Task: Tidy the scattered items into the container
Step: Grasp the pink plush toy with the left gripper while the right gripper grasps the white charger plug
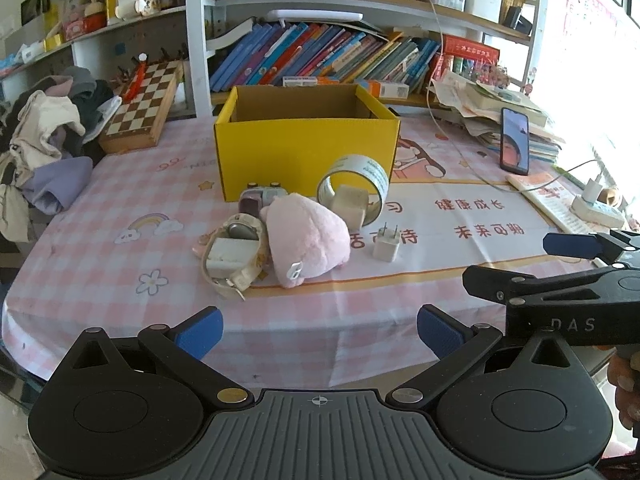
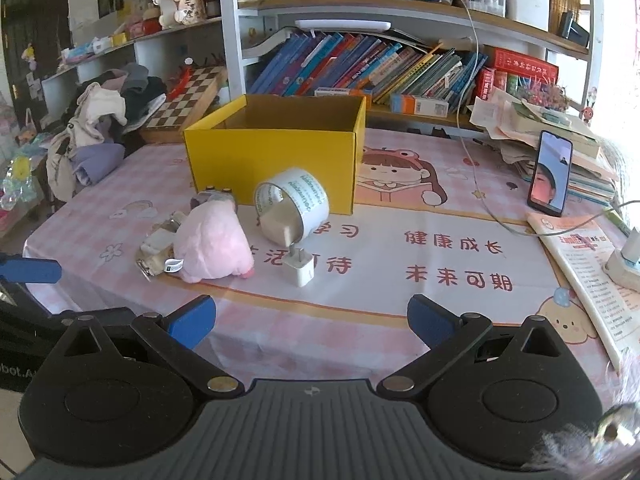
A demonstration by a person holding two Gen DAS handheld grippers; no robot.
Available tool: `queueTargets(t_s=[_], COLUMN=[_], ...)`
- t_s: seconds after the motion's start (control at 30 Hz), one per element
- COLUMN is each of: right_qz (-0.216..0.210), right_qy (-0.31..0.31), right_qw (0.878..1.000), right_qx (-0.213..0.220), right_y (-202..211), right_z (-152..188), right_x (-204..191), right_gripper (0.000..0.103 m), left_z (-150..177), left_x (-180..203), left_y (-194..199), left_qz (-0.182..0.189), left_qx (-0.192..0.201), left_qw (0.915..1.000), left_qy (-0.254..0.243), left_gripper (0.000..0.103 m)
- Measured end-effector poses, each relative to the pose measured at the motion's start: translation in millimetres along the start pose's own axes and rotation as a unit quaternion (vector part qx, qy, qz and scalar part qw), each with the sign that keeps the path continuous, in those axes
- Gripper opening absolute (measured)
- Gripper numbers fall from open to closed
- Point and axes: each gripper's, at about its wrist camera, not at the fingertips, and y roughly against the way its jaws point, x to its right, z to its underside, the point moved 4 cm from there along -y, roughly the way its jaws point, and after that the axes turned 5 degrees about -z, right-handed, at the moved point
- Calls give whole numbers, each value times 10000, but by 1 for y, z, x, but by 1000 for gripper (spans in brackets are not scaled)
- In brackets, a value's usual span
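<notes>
A yellow cardboard box stands open on the pink checked tablecloth. In front of it lie a pink plush toy, a white tape roll with a beige block inside, a white plug charger, a cream watch with a white box, and a small purple item. My left gripper is open near the table's front edge. My right gripper is open too, beside the left one.
A pile of clothes and a chessboard sit at the left. A phone leans on stacked papers at the right, with a booklet and a power strip nearby. Shelves of books rise behind the box.
</notes>
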Motion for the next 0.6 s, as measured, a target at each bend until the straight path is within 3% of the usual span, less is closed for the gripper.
queueTargets(t_s=[0.33,0.6], right_qz=[-192,-237], right_qy=[-50,77], right_qw=[9998,9993], right_qx=[-71,-290], right_y=[-6,-20], right_z=[-2,-5], right_x=[-2,-4], right_gripper=[100,88], left_z=[-3,-11], left_x=[-12,-20], left_y=[-2,-17], left_qz=[-229,-196], left_qx=[78,126], left_qw=[9997,9997], left_qy=[-30,9], left_gripper=[103,102])
